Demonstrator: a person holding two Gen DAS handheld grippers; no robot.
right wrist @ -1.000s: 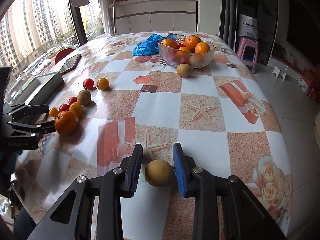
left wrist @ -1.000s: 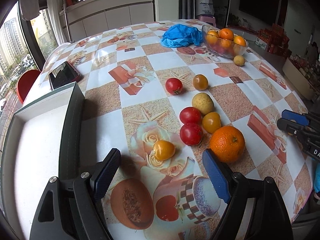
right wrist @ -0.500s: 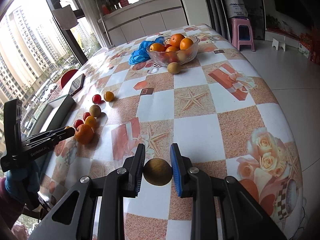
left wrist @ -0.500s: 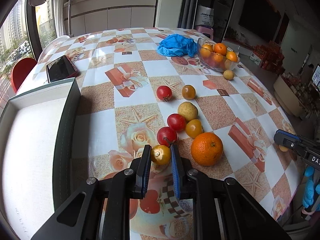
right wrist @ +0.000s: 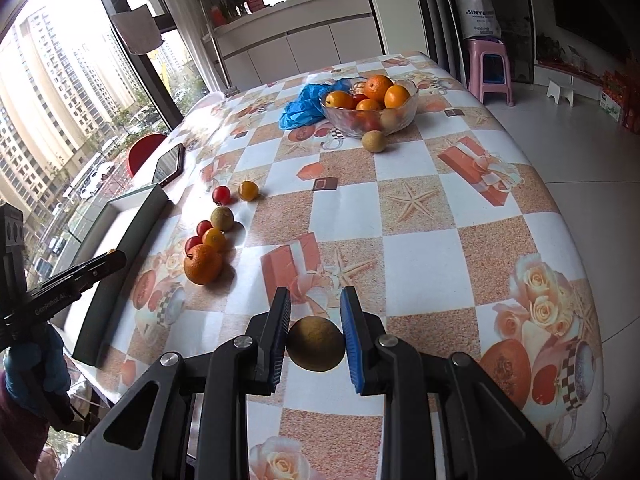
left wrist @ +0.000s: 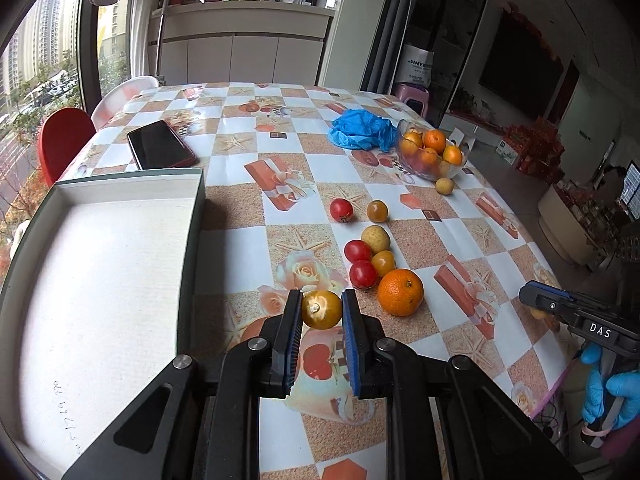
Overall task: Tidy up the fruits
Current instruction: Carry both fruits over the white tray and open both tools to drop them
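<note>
The left gripper [left wrist: 321,312] clamps a yellow tomato [left wrist: 321,309], with the box [left wrist: 104,264] just to its left (nearer this hand); the right gripper [right wrist: 315,342] squeezes a brown fruit [right wrist: 315,344].

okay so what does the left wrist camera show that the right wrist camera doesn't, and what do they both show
Only the left wrist view: the left gripper shut on a yellow tomato, and the whole white inside of the shallow box.

Only the right wrist view: the right gripper shut on a brown round fruit, and the table's bare right half, tablecloth only.

Both: the big orange, the red tomatoes beside it, the glass bowl of oranges, the blue bag and the phone.
</note>
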